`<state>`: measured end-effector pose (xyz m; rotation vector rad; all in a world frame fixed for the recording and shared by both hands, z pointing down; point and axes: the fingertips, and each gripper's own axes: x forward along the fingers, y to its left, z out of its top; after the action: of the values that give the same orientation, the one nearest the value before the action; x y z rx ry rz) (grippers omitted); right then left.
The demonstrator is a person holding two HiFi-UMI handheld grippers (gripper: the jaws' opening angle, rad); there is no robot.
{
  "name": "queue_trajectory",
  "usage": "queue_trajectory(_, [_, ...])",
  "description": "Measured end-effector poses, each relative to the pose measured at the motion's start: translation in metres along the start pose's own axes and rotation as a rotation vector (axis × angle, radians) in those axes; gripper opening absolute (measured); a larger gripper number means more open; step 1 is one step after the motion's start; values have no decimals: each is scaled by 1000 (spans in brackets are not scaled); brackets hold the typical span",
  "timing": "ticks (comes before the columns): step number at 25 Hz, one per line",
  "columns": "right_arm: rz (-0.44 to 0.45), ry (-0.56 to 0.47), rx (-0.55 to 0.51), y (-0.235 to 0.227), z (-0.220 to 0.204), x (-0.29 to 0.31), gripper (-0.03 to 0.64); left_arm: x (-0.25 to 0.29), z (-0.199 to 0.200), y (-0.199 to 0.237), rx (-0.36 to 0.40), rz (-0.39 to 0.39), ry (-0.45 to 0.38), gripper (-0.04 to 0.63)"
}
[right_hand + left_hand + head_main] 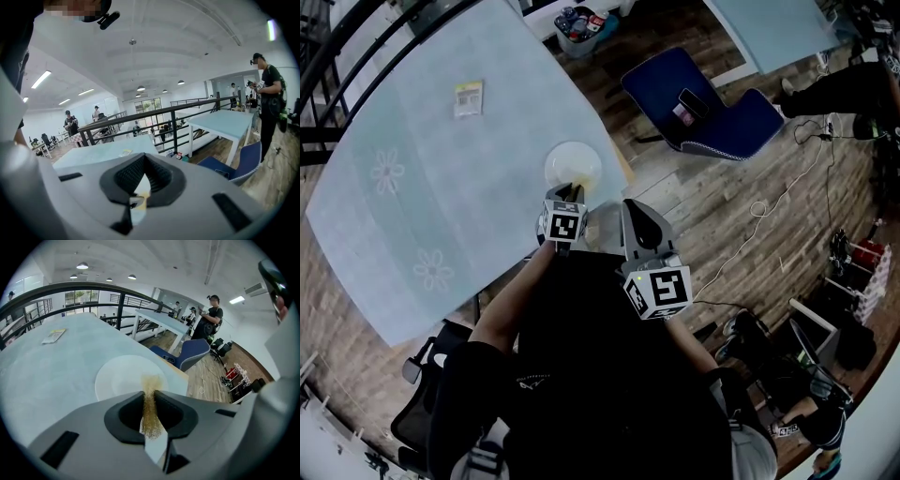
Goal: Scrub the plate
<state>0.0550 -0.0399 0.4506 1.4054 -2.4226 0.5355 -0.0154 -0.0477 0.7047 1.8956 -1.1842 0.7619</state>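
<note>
**While the left claw [566, 194] pinches a scourer [151, 416], the plate [573, 161] lies just ahead**

Where its jaws close, the golden scourer sticks out past their tips, over the white plate's near rim. The plate rests on the pale blue counter [412, 206], near its edge. Just right of the left claw, the right claw [639, 217] has its jaws pressed together, nothing clearly between them.

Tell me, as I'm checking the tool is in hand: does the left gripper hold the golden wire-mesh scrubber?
Yes, the left gripper has its jaws shut on the golden wire-mesh scrubber.
</note>
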Motion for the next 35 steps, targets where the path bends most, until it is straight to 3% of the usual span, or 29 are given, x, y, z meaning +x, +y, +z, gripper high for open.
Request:
queue_trajectory(14, [29, 1, -8, 9, 1, 5, 8, -10, -6, 24, -9, 65, 10, 67])
queue_trajectory(22, [49, 6, -21, 17, 0, 7, 8, -22, -12, 53, -71, 106, -7, 68])
queue_trajectory(35, [54, 10, -45, 22, 2, 9, 8, -34, -5, 84, -94, 159, -37, 69])
